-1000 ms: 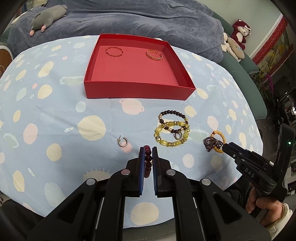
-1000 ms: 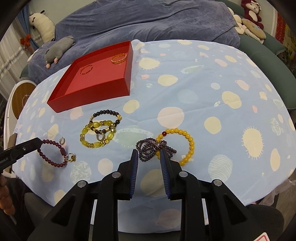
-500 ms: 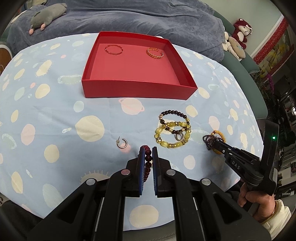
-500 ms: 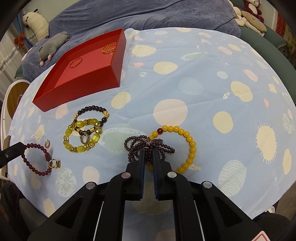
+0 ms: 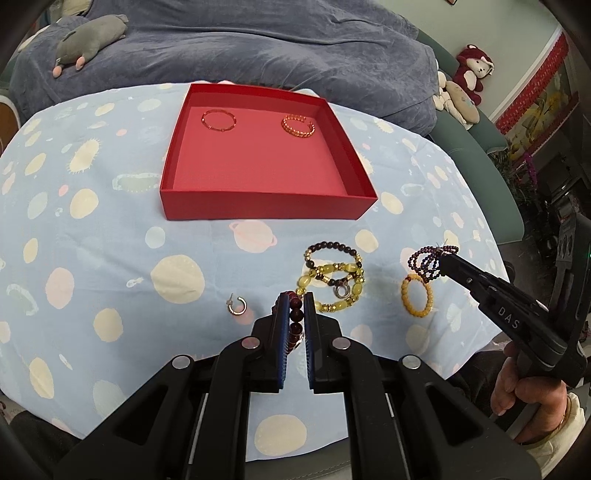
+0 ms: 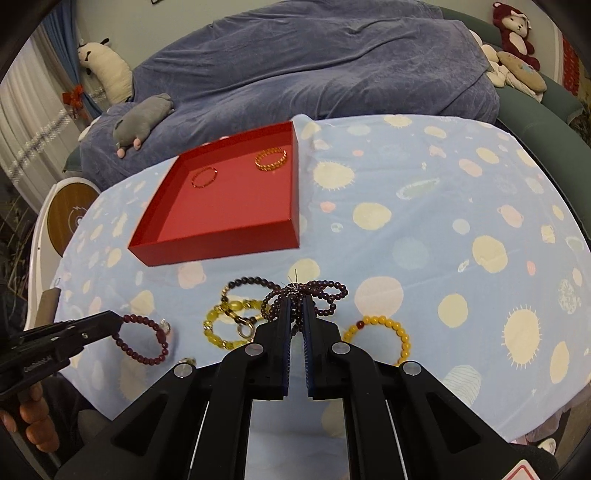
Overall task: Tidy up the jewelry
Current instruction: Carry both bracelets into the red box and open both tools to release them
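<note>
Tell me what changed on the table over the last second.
The right tool closed its jaws on the dark purple beaded bundle and lifted it off the yellow bead bracelet, which stays on the cloth. Unchanged: the left tool keeps its grip on the dark red bead bracelet, the red tray holds the same two bracelets, and the earring and yellow-and-dark bracelet pile lie where they were.

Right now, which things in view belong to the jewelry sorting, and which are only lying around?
Belong to the job:
red box
dark red bracelet in left gripper
purple bead strand in right gripper
yellow bracelet
hoop earring

Lying about:
grey plush toy
red plush monkey
blue blanket
</note>
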